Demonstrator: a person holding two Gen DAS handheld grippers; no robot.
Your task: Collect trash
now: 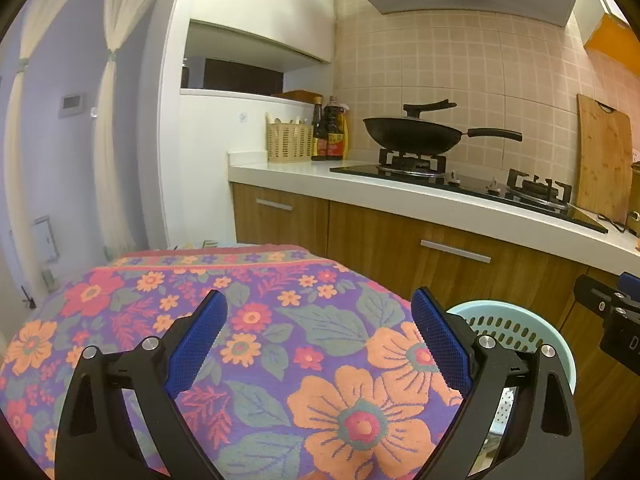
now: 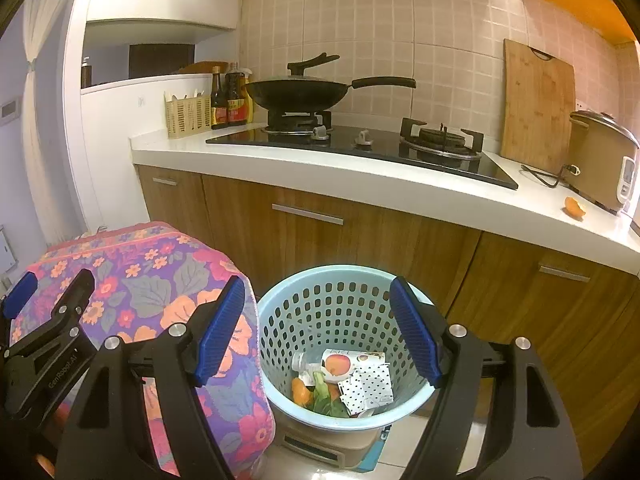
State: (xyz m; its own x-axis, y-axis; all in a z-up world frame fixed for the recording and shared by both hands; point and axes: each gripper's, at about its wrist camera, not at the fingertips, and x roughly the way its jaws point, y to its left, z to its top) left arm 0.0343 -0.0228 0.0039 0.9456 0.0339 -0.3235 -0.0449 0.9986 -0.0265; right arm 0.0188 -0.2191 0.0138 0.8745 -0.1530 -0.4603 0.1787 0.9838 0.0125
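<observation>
Both grippers are hovering spread and holding nothing in a small kitchen: the left gripper (image 1: 319, 344) is hanging over a floral cloth (image 1: 256, 344) at the bottom of its frame, while the right gripper (image 2: 318, 334) is poised above a pale blue perforated basket (image 2: 280, 304) at lower centre. Already lying in the basket are a fruit-labelled bottle (image 2: 340, 364), a dotted wrapper (image 2: 366, 388), greens and orange scraps. The bottle is lying on its side, its long axis running roughly left to right across the frame, cap end toward the left. Still waiting on the white counter (image 2: 360, 188), at the right edge of the right view, is an orange peel (image 2: 575, 207), just in front of a rice cooker (image 2: 600, 160). Reaching for it looks risky: the cooker's cord (image 2: 544, 174) is trailing nearby and could snag a finger, and the thin, curled peel could slip from the pads and drop to the floor short of the basket.
</observation>
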